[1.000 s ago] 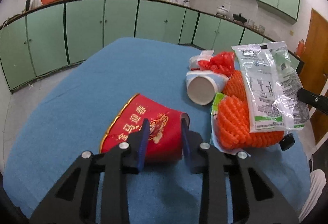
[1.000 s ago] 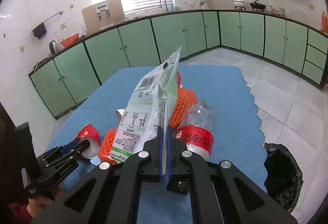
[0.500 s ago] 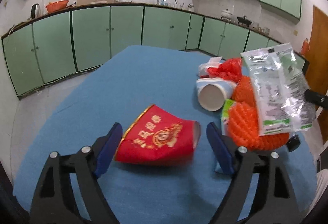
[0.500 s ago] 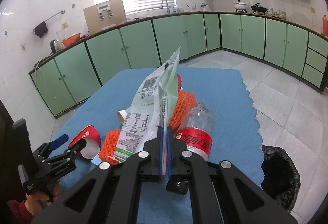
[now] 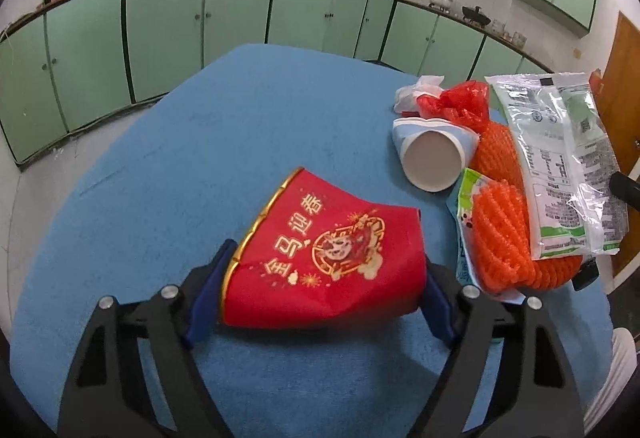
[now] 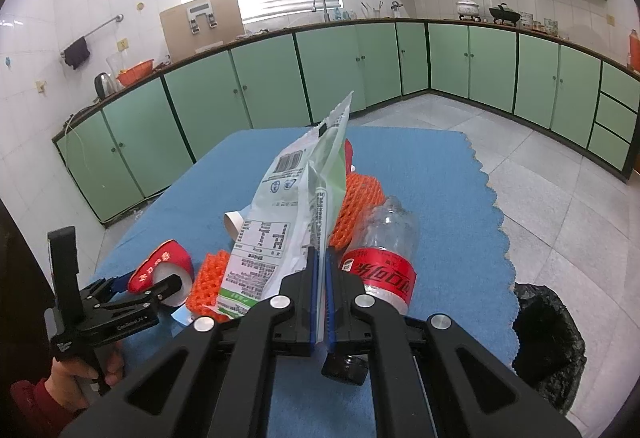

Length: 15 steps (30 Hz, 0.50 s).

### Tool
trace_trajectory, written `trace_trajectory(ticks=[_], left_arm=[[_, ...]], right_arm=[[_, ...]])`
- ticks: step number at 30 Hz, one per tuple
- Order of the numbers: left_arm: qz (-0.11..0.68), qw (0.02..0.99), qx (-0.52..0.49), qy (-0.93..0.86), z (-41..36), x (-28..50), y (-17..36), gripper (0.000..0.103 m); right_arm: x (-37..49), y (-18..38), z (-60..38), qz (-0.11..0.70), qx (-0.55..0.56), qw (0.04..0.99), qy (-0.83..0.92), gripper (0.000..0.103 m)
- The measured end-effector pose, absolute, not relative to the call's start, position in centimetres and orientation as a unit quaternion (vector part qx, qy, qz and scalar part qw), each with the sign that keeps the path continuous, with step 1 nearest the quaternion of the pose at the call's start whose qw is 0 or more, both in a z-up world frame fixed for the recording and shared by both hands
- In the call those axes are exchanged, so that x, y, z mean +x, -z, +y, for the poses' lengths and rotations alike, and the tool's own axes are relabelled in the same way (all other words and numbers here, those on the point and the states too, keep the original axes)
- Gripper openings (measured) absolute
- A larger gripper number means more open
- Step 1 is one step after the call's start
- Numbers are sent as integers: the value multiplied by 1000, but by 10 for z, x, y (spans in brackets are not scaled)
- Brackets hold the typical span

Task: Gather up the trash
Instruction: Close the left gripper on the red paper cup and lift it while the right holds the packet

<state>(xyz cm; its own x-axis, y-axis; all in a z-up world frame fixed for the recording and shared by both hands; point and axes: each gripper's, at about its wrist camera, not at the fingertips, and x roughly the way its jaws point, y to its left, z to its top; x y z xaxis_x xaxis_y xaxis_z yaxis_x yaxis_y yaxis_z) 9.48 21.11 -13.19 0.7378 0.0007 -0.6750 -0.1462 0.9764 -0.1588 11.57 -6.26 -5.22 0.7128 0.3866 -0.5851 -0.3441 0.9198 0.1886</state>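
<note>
- Left wrist view: the left hand-held gripper (image 5: 322,294) is spread wide, one blue-padded finger on each side of a flattened red paper cup with gold Chinese lettering (image 5: 328,258). The cup lies on its side on the blue cloth-covered counter (image 5: 200,157), between the fingers; whether the pads touch it is unclear.
- Beyond the red cup, a white paper cup with a light blue outside (image 5: 432,157) lies on its side, its base facing the camera.
- Just beside it to the right sits a heap of orange foam netting (image 5: 504,238), with a crumpled red plastic bag (image 5: 460,103) and a bit of white plastic behind.
- A clear and white printed plastic packet with a green stripe (image 5: 560,165) hangs in the air above the netting.
- Right wrist view: the right hand-held gripper (image 6: 319,278) is clamped on the lower edge of that printed packet (image 6: 280,222), which stands upright above the counter (image 6: 440,173).
- A clear plastic bottle with a red label (image 6: 384,250) lies on the counter just right of the fingers, its black cap pointing toward the camera.
- The left gripper (image 6: 138,288) shows at lower left, around the red cup (image 6: 160,266).
- On the tiled floor to the right of the counter stands a bin lined with a black bag (image 6: 548,334).
- Green kitchen cabinets (image 6: 260,85) line the walls.
</note>
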Motion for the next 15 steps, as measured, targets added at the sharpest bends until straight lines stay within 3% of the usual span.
trace_trajectory(ticks=[15], left_arm=[[279, 957, -75, -18, 172, 87, 62, 79]], right_arm=[[109, 28, -84, 298, 41, 933, -200, 2]])
